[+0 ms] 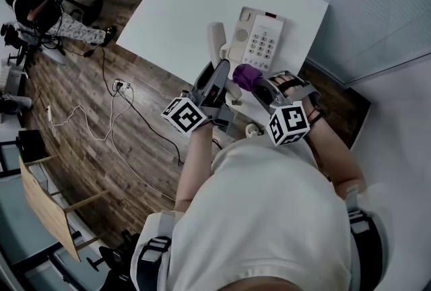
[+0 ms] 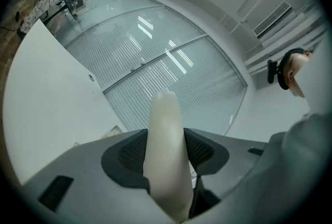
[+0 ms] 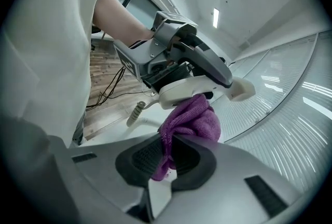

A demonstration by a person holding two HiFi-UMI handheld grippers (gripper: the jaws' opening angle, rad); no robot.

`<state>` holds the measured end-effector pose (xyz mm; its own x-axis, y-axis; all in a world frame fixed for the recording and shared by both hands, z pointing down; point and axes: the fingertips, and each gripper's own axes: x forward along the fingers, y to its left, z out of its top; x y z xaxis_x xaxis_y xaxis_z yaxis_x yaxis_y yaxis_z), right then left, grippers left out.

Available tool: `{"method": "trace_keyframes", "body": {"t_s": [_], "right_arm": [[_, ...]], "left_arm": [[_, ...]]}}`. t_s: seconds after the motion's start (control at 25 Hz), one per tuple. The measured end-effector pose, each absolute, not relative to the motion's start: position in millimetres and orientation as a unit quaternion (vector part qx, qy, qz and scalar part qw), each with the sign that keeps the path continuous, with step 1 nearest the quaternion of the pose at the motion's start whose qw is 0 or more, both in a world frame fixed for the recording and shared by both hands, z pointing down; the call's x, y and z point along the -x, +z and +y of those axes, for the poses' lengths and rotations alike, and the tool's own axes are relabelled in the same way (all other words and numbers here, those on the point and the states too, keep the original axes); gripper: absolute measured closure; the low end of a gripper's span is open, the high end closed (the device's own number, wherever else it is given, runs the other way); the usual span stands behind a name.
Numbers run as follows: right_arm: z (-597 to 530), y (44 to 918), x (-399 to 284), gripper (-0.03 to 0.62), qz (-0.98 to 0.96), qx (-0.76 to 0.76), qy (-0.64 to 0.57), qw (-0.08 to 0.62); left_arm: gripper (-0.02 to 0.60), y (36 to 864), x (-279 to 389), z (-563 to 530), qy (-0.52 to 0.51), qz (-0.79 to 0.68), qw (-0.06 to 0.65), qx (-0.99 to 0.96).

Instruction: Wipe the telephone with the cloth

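Just one handset [image 1: 217, 38], one cloth [image 1: 246, 74].

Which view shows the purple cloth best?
Right gripper view: the purple cloth fills the centre, pinched between the fingers of the right gripper and touching the handset. Head view shows only a small purple lump by the telephone. Left gripper view shows none of it.

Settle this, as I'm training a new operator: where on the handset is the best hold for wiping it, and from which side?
Take the handset by its long sides, coming in lengthwise from the corded end, as the left gripper does. The handle is slim and straight there, so the pads probably seat flat, and the far end sticks out free for the cloth.
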<state>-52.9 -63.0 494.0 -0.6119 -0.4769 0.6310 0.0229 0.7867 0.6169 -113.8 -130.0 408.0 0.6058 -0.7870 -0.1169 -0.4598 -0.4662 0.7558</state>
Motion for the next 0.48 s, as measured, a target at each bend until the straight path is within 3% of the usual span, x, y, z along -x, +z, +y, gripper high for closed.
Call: {"method": "trace_keyframes", "body": {"t_s": [0.48], "right_arm": [[-57.9, 508.7, 41.6, 0.549, -0.871, -0.142, -0.24, 0.405]], "left_arm": [[0.356, 402.6, 120.3, -145.0, -0.232, -0.387, 0.34, -0.825]]}}
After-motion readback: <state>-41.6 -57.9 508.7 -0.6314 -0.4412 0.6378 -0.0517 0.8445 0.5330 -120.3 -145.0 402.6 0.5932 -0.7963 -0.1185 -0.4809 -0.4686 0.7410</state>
